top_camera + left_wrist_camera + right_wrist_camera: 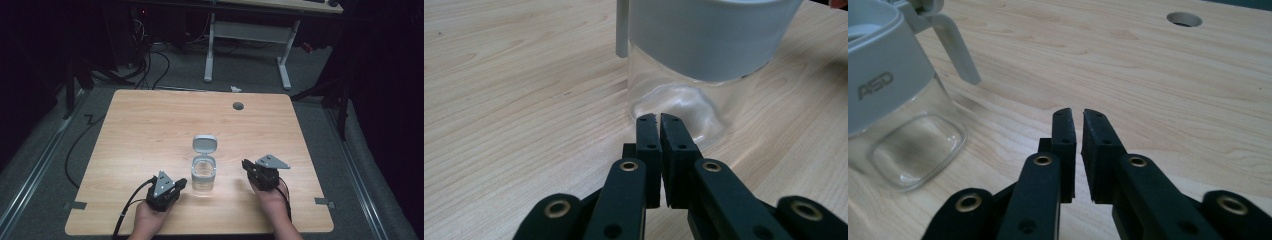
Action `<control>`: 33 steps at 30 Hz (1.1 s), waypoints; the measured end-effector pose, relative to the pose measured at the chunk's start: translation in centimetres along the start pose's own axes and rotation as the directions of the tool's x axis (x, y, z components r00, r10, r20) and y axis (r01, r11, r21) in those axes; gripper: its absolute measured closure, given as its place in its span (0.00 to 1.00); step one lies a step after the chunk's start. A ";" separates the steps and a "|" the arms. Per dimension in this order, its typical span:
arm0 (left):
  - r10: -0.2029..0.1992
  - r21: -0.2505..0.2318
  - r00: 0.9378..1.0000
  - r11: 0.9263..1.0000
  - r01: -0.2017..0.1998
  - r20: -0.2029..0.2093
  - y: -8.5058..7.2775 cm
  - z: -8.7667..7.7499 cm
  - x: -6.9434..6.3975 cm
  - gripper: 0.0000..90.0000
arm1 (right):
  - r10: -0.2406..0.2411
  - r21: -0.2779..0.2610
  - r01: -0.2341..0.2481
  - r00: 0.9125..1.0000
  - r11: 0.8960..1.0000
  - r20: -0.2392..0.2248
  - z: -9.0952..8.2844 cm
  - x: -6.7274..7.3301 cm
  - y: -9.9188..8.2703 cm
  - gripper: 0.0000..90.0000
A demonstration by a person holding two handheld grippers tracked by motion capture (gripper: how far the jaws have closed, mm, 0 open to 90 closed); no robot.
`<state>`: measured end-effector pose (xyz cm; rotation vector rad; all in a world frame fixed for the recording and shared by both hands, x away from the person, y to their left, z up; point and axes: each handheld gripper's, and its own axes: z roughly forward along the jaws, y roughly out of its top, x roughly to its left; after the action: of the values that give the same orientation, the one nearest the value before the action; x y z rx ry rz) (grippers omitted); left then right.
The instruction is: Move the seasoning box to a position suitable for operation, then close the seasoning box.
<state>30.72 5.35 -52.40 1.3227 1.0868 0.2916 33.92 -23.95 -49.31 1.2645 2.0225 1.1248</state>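
Note:
A clear glass jar [204,175] with a pale grey collar stands upright near the front middle of the wooden table [150,125]. Its flip lid [205,144] is swung open toward the far side. My left gripper [181,184] lies just left of the jar, shut and holding nothing. In the left gripper view its tips [659,118] point at the jar's glass base [684,100], a little short of it. My right gripper [245,164] rests to the right of the jar, shut and holding nothing. In the right gripper view [1077,112] the jar [893,95] stands apart at the left.
A round cable hole [238,105] sits near the table's far edge, and it also appears in the right gripper view [1184,19]. Beyond the table stands a white desk frame [210,45], with cables on the grey floor [150,65].

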 end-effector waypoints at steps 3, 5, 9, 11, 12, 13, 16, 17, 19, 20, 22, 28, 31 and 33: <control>-0.009 0.004 1.000 1.000 0.009 0.000 -0.1 -0.1 0.1 0.97 | 0.006 0.000 -0.006 1.000 1.000 0.001 0.2 0.0 0.4 0.96; -0.015 0.007 1.000 1.000 0.015 -0.002 -0.2 -0.1 0.0 0.96 | 0.000 -0.004 0.000 1.000 1.000 0.005 0.6 0.0 0.9 1.00; -0.009 0.017 1.000 1.000 0.009 -0.003 -0.7 0.0 0.1 0.95 | -0.012 -0.008 0.012 1.000 1.000 0.008 1.1 0.1 1.7 1.00; -0.026 0.014 1.000 1.000 0.026 -0.008 -0.6 0.1 0.3 0.95 | -0.014 -0.014 0.014 1.000 1.000 0.005 1.4 0.1 2.2 1.00; -0.044 0.005 0.999 0.999 0.044 -0.010 -0.4 0.0 0.4 0.95 | -0.014 -0.014 0.014 1.000 1.000 0.002 1.5 0.2 2.3 1.00; -0.044 0.005 0.999 0.999 0.044 -0.010 -0.4 0.0 0.4 0.95 | -0.014 -0.014 0.014 1.000 1.000 0.002 1.5 0.2 2.3 1.00; -0.035 -0.004 0.999 0.999 0.035 -0.022 -0.1 -0.1 0.6 0.95 | -0.027 -0.016 0.027 1.000 1.000 -0.009 1.9 0.5 3.0 1.00; -0.043 -0.009 0.999 0.999 0.043 -0.025 -0.1 -0.1 0.7 0.95 | -0.040 -0.023 0.040 0.999 0.999 -0.016 2.2 0.7 3.6 1.00; -0.050 -0.012 0.998 0.999 0.050 -0.025 0.1 -0.2 0.6 0.95 | -0.043 -0.032 0.042 0.999 0.999 -0.022 2.4 0.9 4.0 1.00; -0.050 -0.011 0.998 0.999 0.050 -0.023 0.1 -0.3 0.6 0.95 | -0.045 -0.034 0.044 0.999 0.998 -0.023 2.5 1.0 4.3 1.00; -0.045 -0.013 0.999 0.999 0.045 -0.020 0.1 -0.3 0.5 0.95 | -0.048 -0.041 0.047 0.998 0.998 -0.030 2.9 1.2 4.7 1.00; -0.055 -0.005 0.998 0.998 0.055 -0.010 0.1 -0.6 0.3 0.96 | -0.069 -0.050 0.067 0.997 0.996 -0.040 3.7 1.7 6.0 1.00; -0.061 -0.005 0.998 0.998 0.061 -0.004 0.1 -0.8 0.2 0.96 | -0.086 -0.052 0.084 0.995 0.995 -0.041 4.0 2.3 6.8 1.00; -0.058 -0.008 0.998 0.998 0.058 -0.004 0.1 -0.9 0.1 0.97 | -0.095 -0.060 0.093 0.995 0.994 -0.039 4.0 2.5 7.1 1.00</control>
<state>30.14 6.07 -52.24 1.2818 1.1242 0.2551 39.33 -18.55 -45.41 1.1139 2.0419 1.1662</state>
